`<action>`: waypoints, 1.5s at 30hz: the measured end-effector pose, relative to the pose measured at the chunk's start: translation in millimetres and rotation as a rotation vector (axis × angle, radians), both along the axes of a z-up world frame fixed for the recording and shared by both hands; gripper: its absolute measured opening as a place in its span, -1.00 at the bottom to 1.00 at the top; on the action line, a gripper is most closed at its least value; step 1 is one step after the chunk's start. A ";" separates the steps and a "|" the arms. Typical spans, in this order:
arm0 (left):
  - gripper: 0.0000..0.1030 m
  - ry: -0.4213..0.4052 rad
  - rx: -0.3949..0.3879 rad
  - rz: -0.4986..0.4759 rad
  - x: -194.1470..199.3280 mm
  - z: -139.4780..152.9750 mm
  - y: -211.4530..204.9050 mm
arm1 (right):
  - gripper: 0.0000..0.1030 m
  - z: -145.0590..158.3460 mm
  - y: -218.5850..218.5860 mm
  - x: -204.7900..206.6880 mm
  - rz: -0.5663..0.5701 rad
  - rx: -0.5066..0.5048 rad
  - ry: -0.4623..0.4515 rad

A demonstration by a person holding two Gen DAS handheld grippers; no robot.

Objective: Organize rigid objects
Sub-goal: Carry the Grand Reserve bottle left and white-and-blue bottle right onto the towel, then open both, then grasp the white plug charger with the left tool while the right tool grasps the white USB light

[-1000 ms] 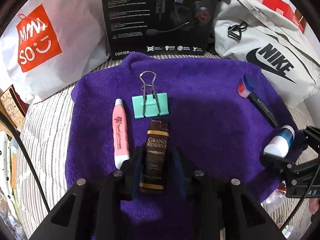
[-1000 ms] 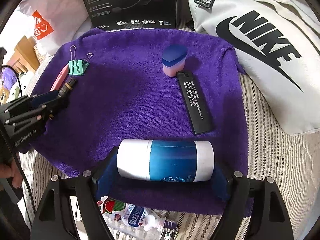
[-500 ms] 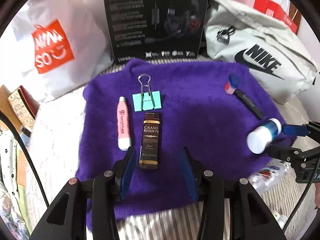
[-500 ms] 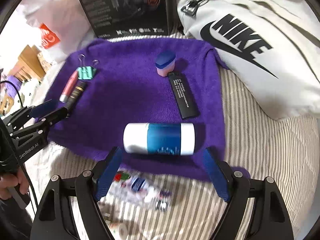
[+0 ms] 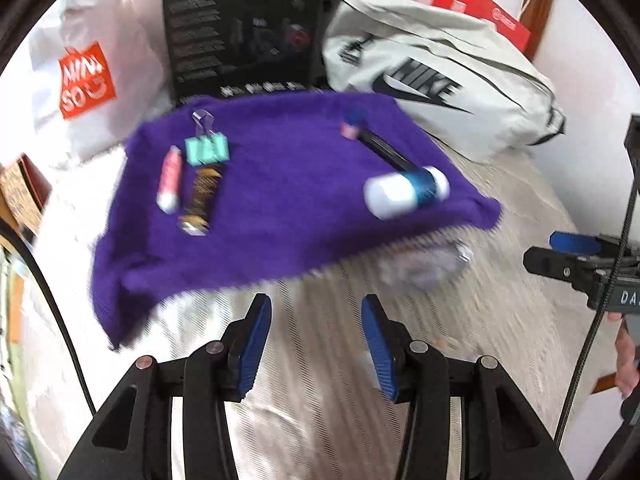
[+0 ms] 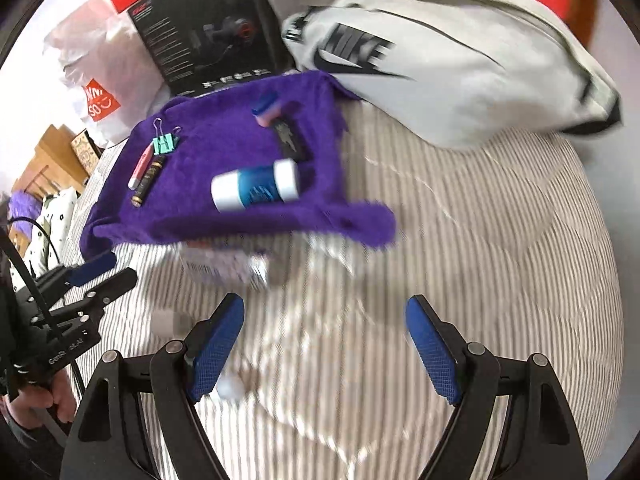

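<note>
The left gripper (image 5: 316,340) hovered over the striped bedding (image 5: 320,420), its blue fingers (image 5: 254,346) spread apart with nothing between them. Ahead of the fingertips lay the purple towel (image 5: 280,200). On it, ahead and to the left of the fingers, the brown bar (image 5: 202,196) lay lengthwise, the pink tube (image 5: 170,180) just beside it on its left and the teal binder clip (image 5: 207,150) at its far end. Ahead and to the right lay the blue and white bottle (image 5: 406,194) on its side, with the black remote (image 5: 386,150) and the small blue-capped piece (image 5: 352,124) beyond it.

The right gripper (image 6: 324,344) also hung above the bedding, its fingers (image 6: 430,350) wide apart and empty. In its view the bottle (image 6: 256,190) lay well ahead of the fingertips, slightly left of the gap, near the towel's (image 6: 224,148) near edge. A blurred plastic bottle (image 6: 224,264) lay on the bedding between towel and fingers. Behind the towel stood a black box (image 6: 212,28), a white bag (image 6: 440,52) and a shopping bag (image 5: 88,76).
</note>
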State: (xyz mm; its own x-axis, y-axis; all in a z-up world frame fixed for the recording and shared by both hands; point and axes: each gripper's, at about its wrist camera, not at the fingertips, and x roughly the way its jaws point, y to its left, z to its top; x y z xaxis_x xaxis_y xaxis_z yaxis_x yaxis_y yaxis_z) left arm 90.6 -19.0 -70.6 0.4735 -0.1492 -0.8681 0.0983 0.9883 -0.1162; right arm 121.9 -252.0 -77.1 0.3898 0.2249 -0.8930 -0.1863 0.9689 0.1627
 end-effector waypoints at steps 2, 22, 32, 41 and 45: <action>-0.13 0.024 -0.025 -0.005 -5.9 -4.4 -10.4 | 0.60 -0.7 -12.2 -12.3 -0.022 0.017 0.006; -0.03 0.102 0.105 -0.004 -18.1 -38.3 -58.8 | 0.60 -9.6 -47.9 -49.8 -0.027 0.072 0.030; -0.04 0.079 0.118 0.000 -26.2 -32.4 -37.0 | 0.60 -20.9 -43.9 -45.7 -0.010 0.088 0.049; -0.18 0.061 0.139 -0.052 -24.1 -37.2 -44.5 | 0.60 -25.1 -30.0 -53.7 0.043 0.085 0.048; -0.19 0.063 0.115 -0.036 -25.4 -36.0 -34.6 | 0.60 -25.1 -8.4 -66.8 0.139 0.094 0.020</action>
State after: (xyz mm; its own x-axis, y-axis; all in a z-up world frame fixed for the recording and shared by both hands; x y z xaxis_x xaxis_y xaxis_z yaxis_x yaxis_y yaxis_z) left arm 65.1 -53.7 -106.6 0.4138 -0.0631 -0.9082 0.1297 0.9915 -0.0098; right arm 55.2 -260.5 -102.2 0.3314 0.3583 -0.8728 -0.3131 0.9144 0.2565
